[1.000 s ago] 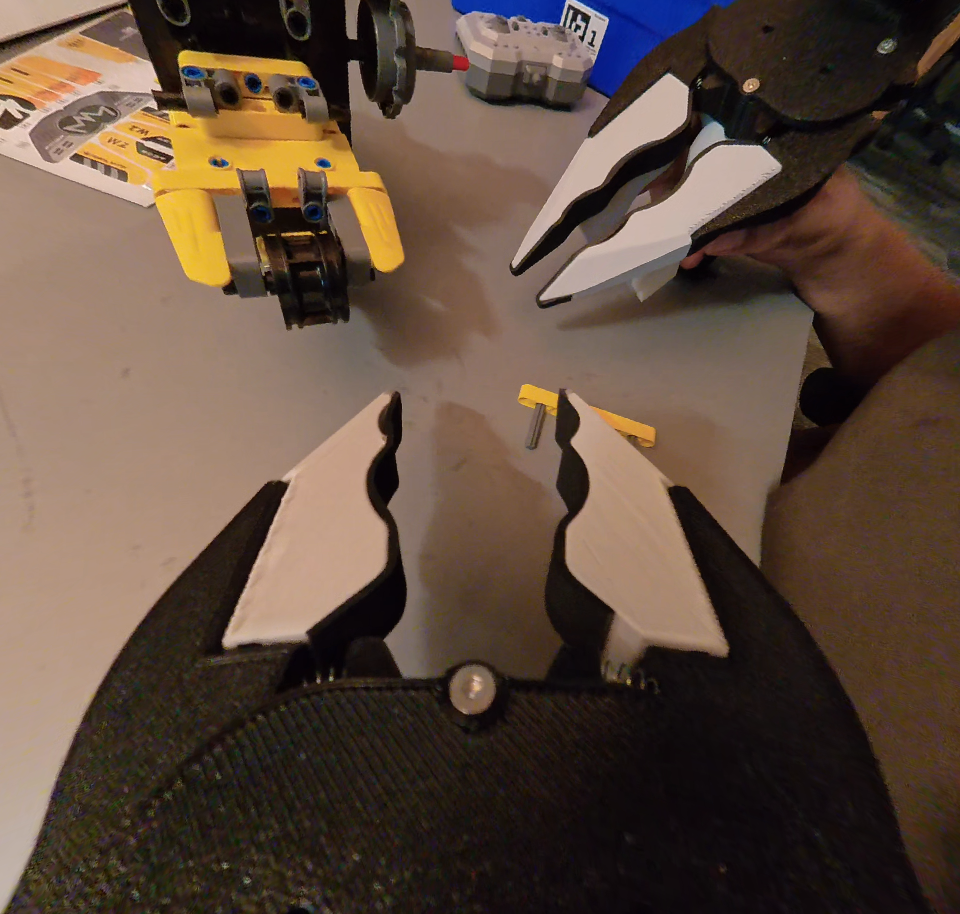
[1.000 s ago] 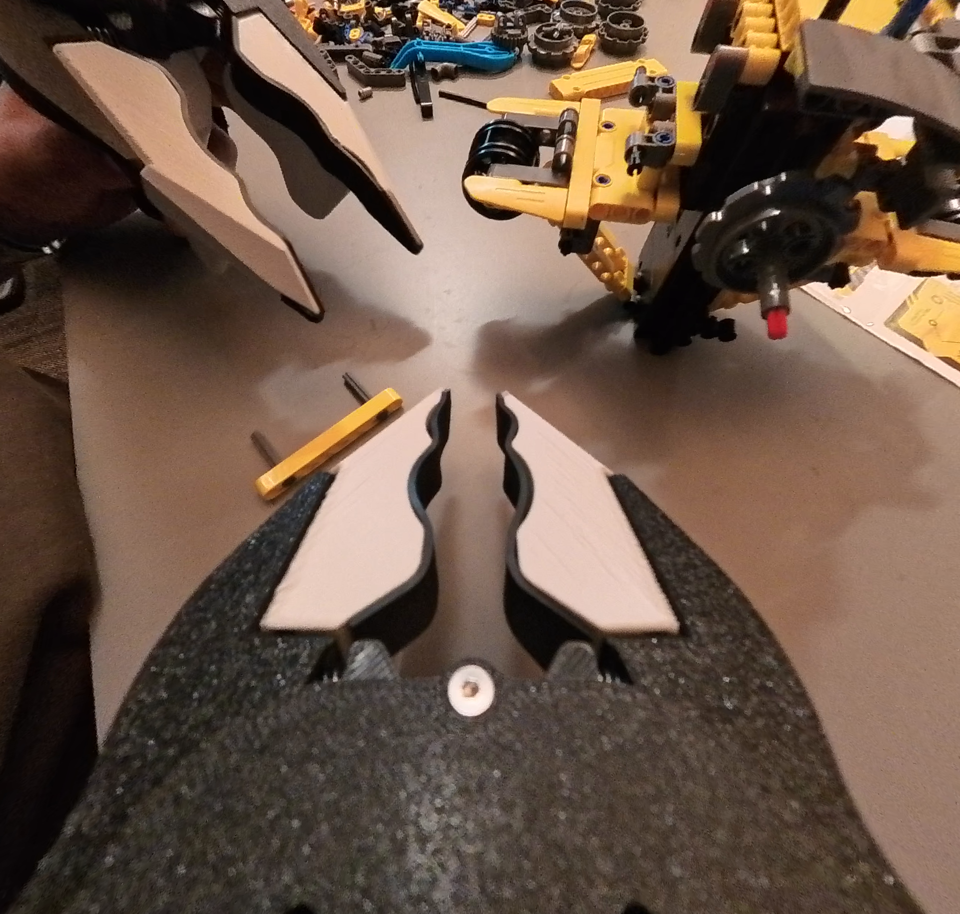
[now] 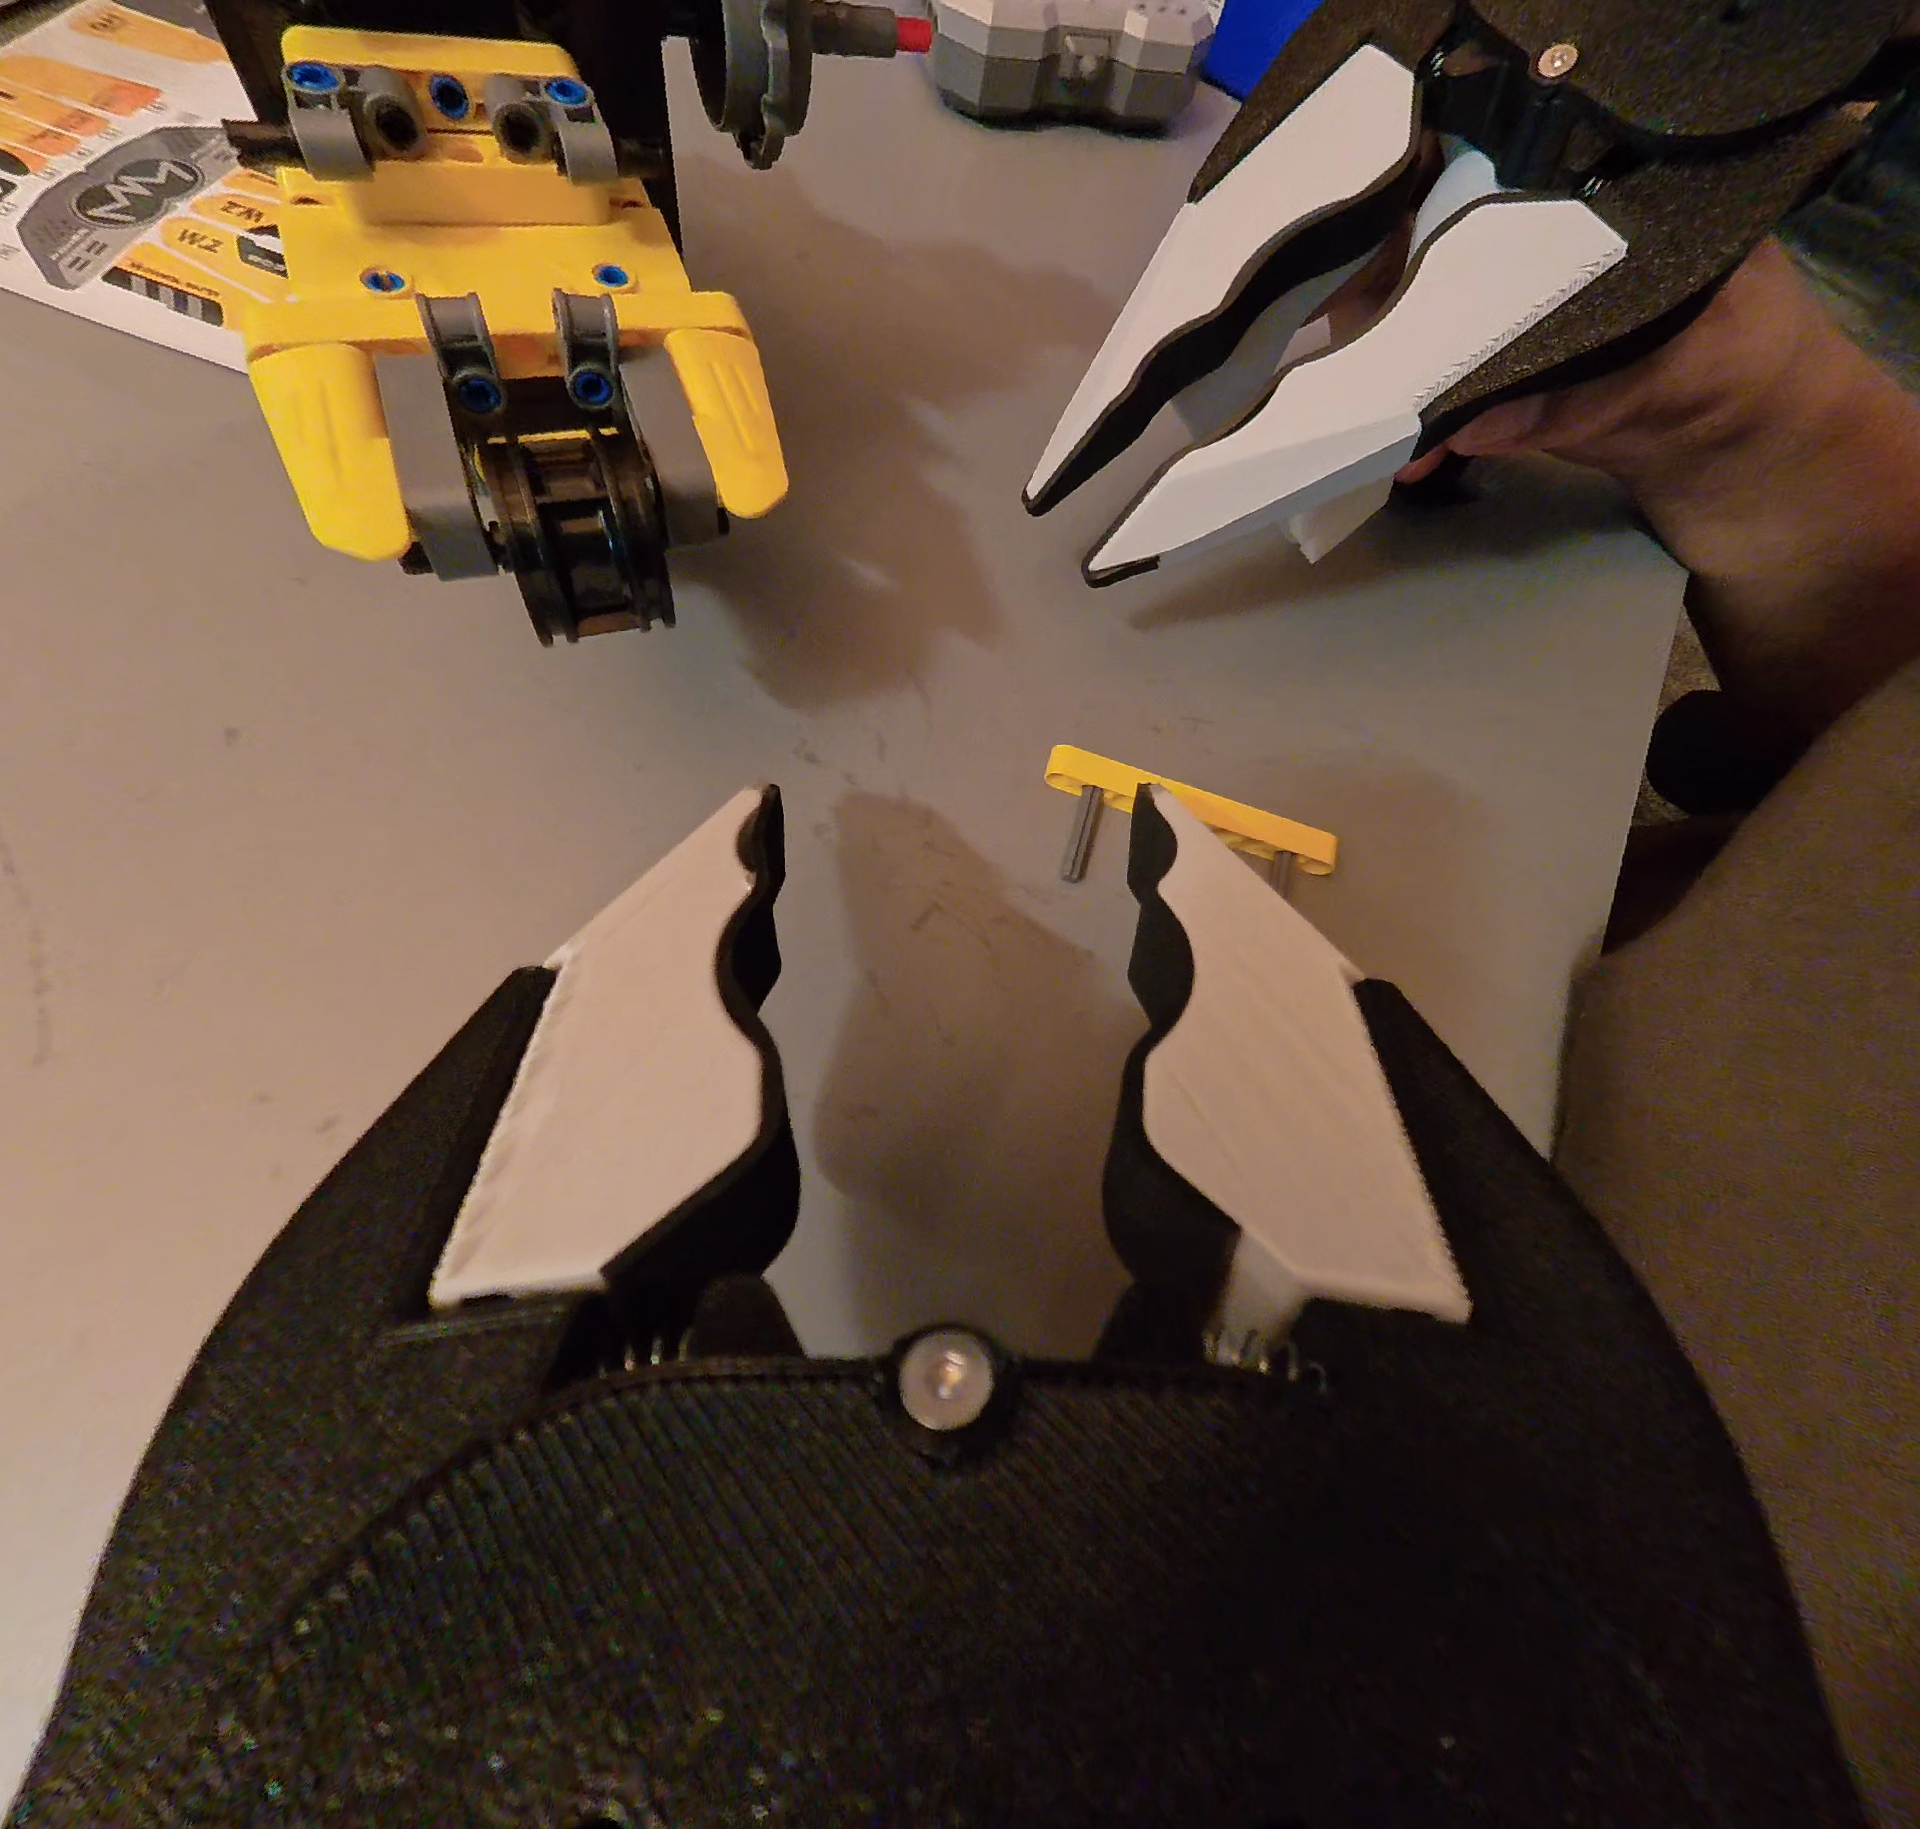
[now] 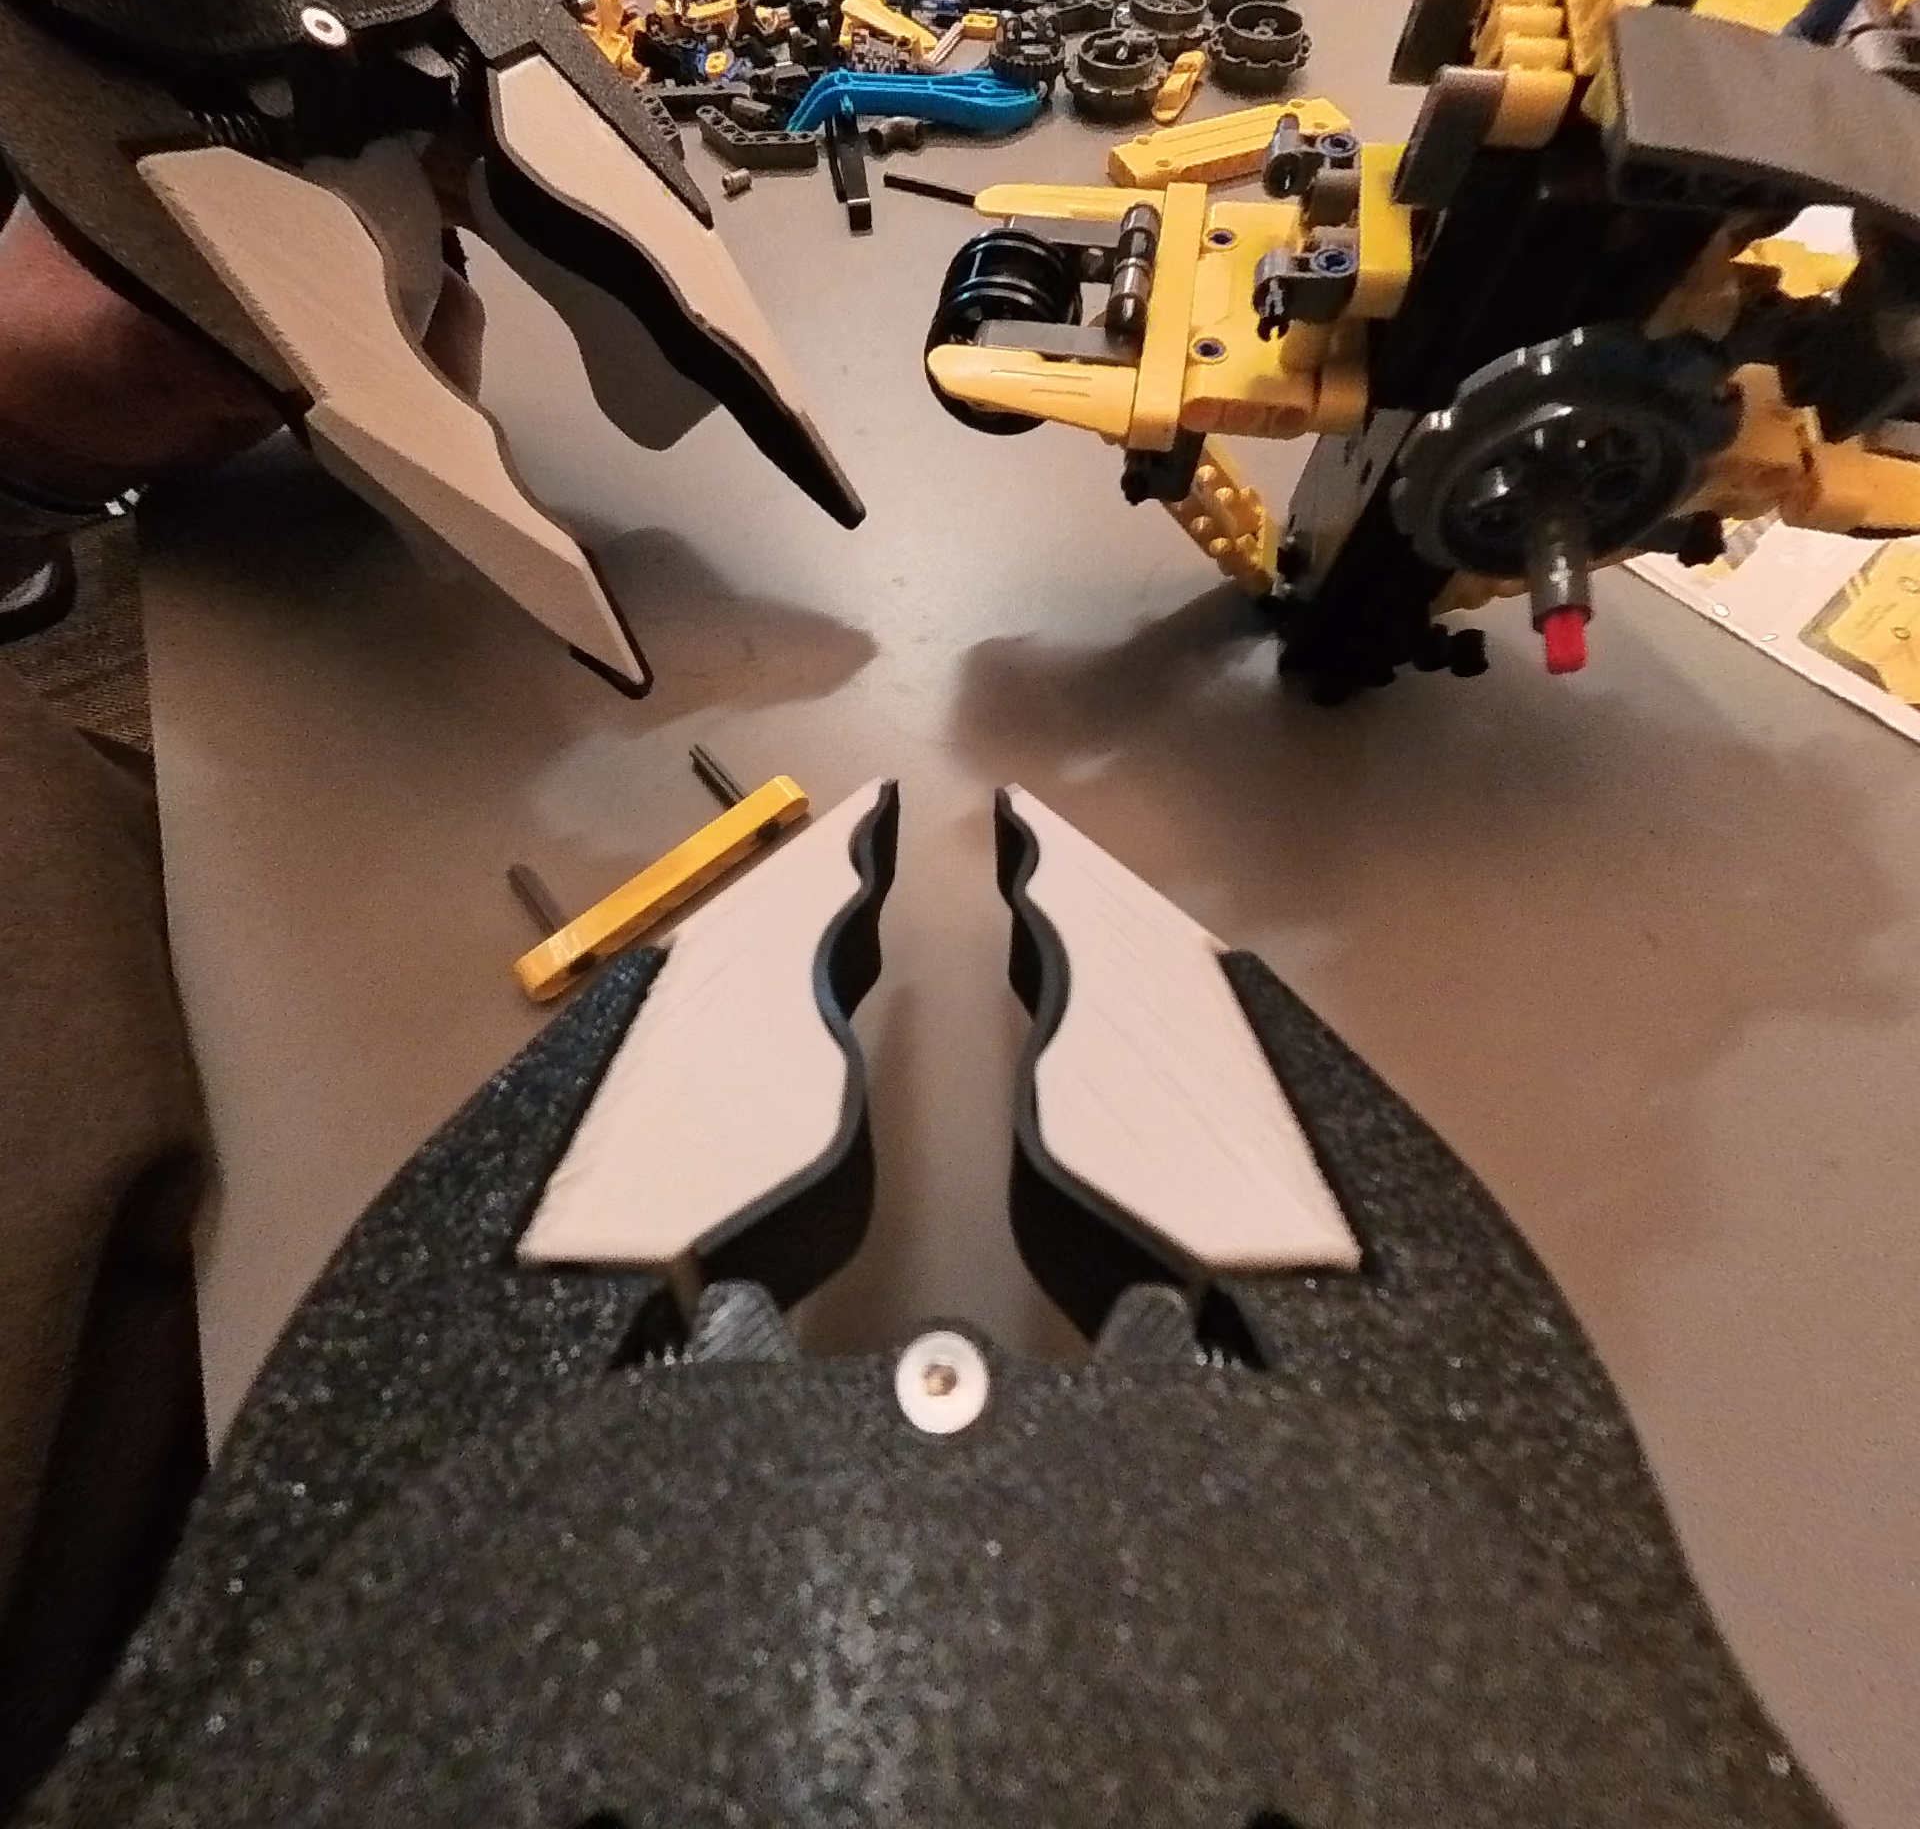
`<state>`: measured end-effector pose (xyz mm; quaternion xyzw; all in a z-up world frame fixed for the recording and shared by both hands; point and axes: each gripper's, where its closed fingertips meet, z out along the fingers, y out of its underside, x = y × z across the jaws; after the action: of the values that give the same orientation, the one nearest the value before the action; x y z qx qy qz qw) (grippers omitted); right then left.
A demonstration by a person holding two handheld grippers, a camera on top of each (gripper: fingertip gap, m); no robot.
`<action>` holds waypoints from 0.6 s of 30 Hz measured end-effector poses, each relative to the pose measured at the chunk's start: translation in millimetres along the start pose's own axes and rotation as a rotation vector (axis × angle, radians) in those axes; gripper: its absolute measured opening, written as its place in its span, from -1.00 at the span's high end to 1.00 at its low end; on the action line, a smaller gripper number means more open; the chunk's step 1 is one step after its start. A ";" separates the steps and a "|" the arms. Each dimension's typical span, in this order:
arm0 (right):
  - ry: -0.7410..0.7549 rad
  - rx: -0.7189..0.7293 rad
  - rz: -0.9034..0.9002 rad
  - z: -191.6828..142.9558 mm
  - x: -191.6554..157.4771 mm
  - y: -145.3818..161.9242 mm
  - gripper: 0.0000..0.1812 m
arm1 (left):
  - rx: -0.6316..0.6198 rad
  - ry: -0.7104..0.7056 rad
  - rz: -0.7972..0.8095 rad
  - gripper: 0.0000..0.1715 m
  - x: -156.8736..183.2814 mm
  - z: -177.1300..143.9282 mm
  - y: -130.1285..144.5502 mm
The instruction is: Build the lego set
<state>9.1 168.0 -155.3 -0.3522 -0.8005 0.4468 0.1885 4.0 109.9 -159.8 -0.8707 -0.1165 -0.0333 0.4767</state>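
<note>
Two grey pins through flat yellow beam [image 3: 1195,815] beside empty left tongs [image 3: 951,803].

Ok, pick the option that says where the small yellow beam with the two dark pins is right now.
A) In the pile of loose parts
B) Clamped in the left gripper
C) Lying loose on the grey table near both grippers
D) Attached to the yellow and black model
C: the yellow beam lies flat on the grey table, and both the left gripper and the right gripper have empty fingers.
</note>
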 end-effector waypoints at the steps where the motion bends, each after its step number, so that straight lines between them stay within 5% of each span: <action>1: 0.000 0.000 -0.001 0.0 -0.1 0.0 0.81 | -0.001 -0.001 0.001 0.25 0.0 0.0 0.0; 18: 0.002 0.002 -0.005 0.0 0.0 -0.1 0.81 | -0.009 -0.005 0.006 0.24 0.0 0.9 1.4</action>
<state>9.1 168.0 -155.2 -0.3506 -0.8008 0.4467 0.1906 4.3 109.9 -161.4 -0.8733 -0.1153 -0.0302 0.4724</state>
